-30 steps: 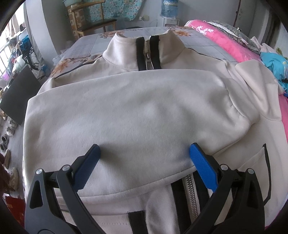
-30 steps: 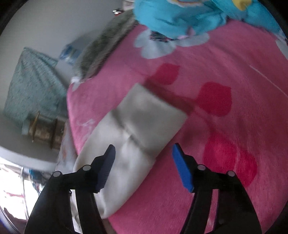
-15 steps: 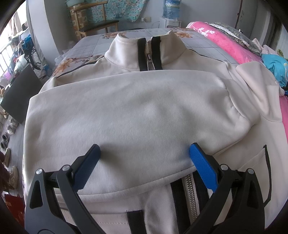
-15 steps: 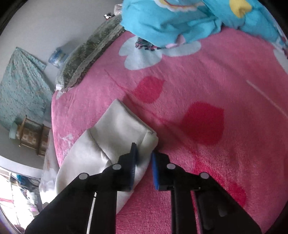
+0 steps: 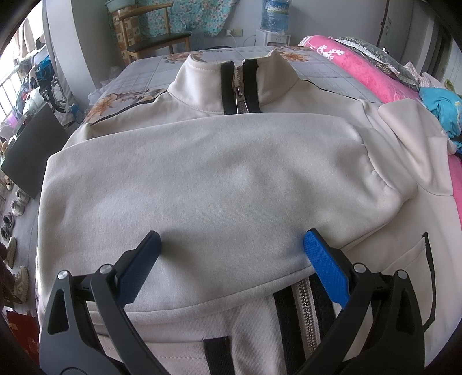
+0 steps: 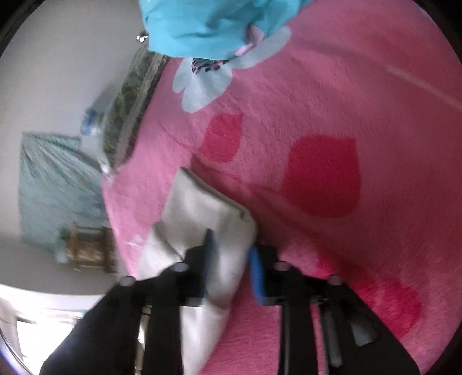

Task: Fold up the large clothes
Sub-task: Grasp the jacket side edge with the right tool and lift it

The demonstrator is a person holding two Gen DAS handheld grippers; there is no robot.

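Observation:
A cream zip-up jacket (image 5: 219,178) with black trim lies flat on the bed, collar at the far end. One sleeve is folded across its chest. My left gripper (image 5: 231,245) is open, its blue pads resting on that folded sleeve near its lower edge. The jacket's other sleeve (image 5: 415,150) lies out to the right over a pink blanket. In the right wrist view my right gripper (image 6: 231,253) is shut on the cuff end of that sleeve (image 6: 202,213), which lies on the pink blanket (image 6: 317,115).
A blue garment (image 6: 208,23) lies on the pink blanket beyond the sleeve, and shows at the right edge of the left wrist view (image 5: 441,106). A wooden chair (image 5: 156,43) and a water bottle (image 5: 274,14) stand beyond the bed. Shoes (image 5: 11,219) line the floor at left.
My right gripper closed from wide open onto the sleeve cuff and has begun to lift it. My left gripper stayed open on the folded sleeve.

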